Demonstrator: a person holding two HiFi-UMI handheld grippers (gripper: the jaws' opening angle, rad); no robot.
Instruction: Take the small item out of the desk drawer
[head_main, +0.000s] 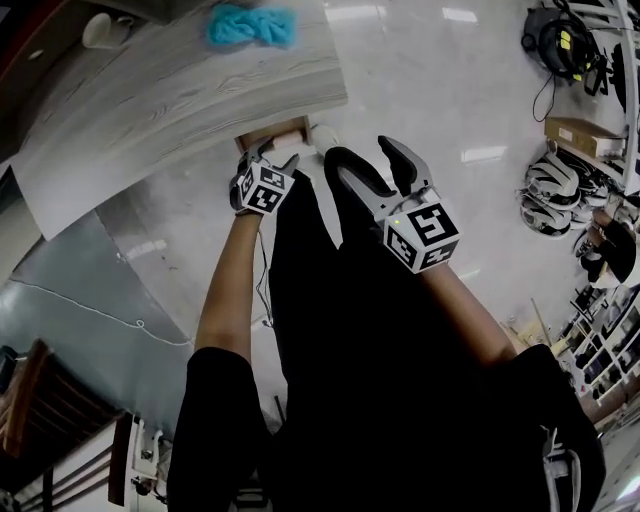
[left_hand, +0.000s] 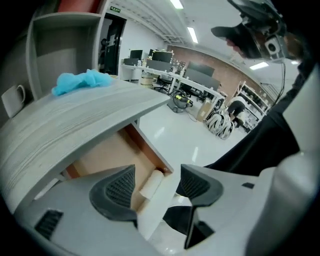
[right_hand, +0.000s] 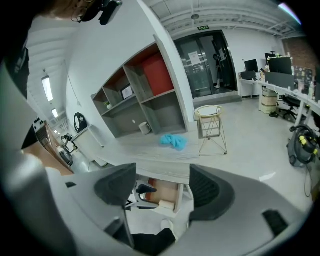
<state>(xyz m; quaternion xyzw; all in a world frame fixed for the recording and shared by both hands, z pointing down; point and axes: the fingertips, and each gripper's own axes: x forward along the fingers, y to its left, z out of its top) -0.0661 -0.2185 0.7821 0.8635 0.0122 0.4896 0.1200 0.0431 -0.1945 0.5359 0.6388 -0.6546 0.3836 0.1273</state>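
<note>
An open drawer (head_main: 272, 132) sticks out from under the grey wood-grain desk (head_main: 150, 100). In the left gripper view a small cream roll-shaped item (left_hand: 151, 184) lies in the drawer's front corner, against the brown side wall (left_hand: 147, 146). My left gripper (left_hand: 157, 172) is open right at the drawer's front edge, its jaws standing either side of that edge and the item. It also shows in the head view as the left gripper (head_main: 272, 155). My right gripper (head_main: 362, 150) is open and empty, held above the floor to the right of the drawer. The item (right_hand: 166, 203) also shows in the right gripper view.
A blue cloth (head_main: 252, 24) lies on the desk top, with a white mug (head_main: 98, 28) behind it. Open shelving (right_hand: 145, 95) stands behind the desk. A wire stool (right_hand: 211, 127) stands on the glossy floor. Helmets and gear (head_main: 550, 190) lie at the right.
</note>
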